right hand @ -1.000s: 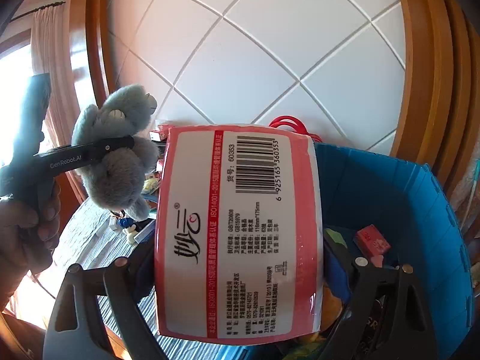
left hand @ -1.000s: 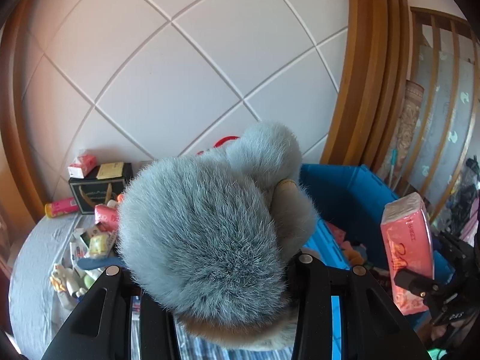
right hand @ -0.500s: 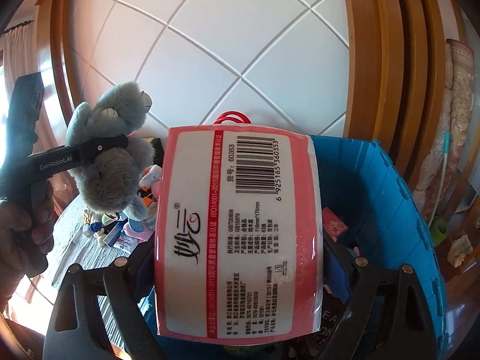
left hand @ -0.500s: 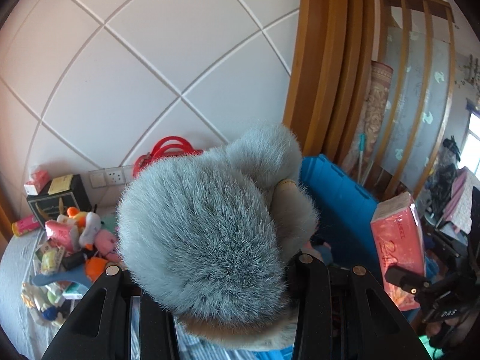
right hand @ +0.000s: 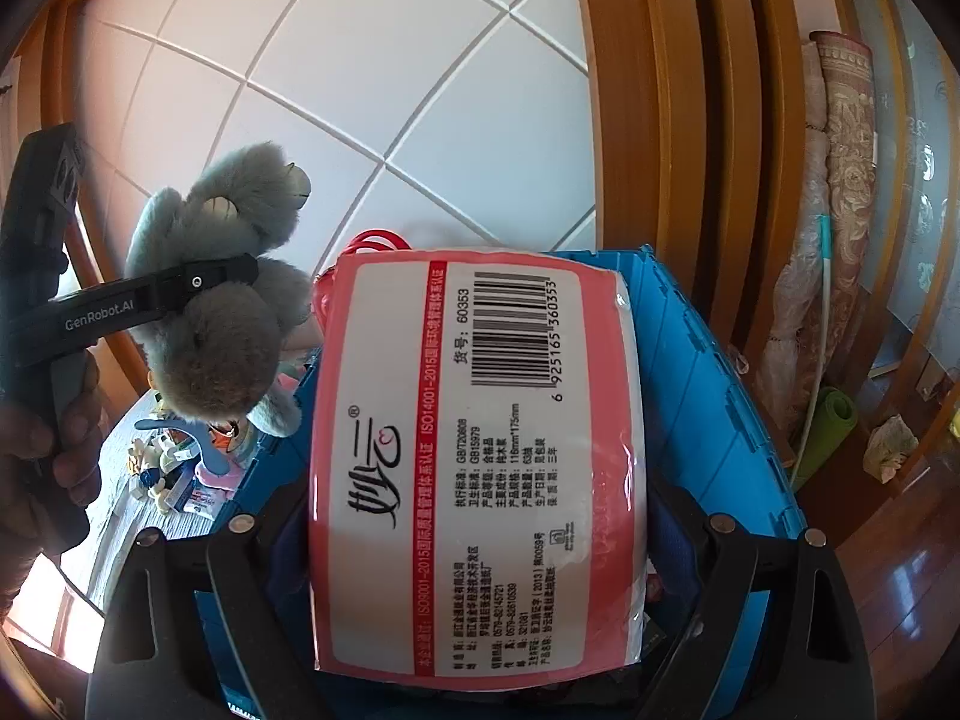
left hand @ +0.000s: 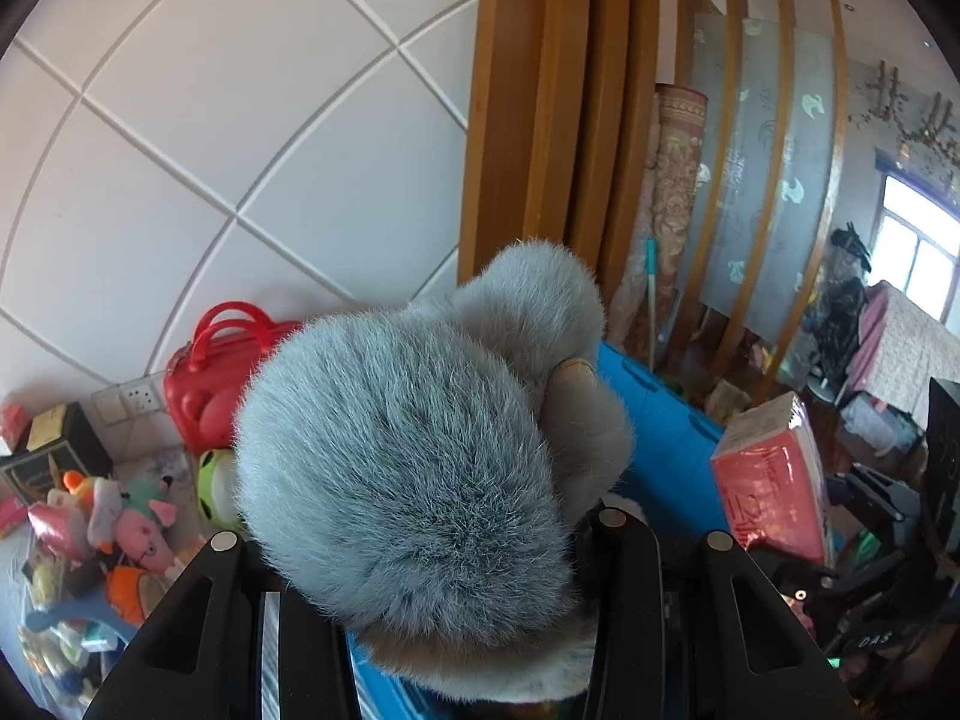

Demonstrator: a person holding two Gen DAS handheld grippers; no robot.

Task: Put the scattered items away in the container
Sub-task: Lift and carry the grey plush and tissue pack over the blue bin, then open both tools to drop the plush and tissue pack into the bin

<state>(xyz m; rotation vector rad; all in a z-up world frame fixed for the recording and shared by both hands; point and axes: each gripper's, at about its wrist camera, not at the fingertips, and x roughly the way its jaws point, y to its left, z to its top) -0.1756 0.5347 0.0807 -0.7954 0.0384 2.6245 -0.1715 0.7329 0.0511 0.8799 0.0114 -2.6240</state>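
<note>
My left gripper [left hand: 420,546] is shut on a grey plush bear [left hand: 414,456] that fills the left wrist view; the bear also shows in the right wrist view [right hand: 222,312], held up at the blue bin's left edge. My right gripper [right hand: 480,516] is shut on a pink-and-white tissue pack [right hand: 480,456], held over the blue plastic bin [right hand: 720,408]. The tissue pack also shows in the left wrist view [left hand: 774,480], above the bin's wall [left hand: 666,450]. The pack hides most of the bin's inside.
Several small toys and packets [left hand: 90,528] lie scattered on the striped cloth left of the bin. A red bag [left hand: 216,372] stands against the white panelled wall. A dark box [left hand: 48,450] sits at far left. Wooden frame and rolled mats [right hand: 840,240] stand at right.
Both grippers have swung to the right with their loads. The bear and the tissue pack now sit over the blue bin rather than beside it. Neither grip has changed.
</note>
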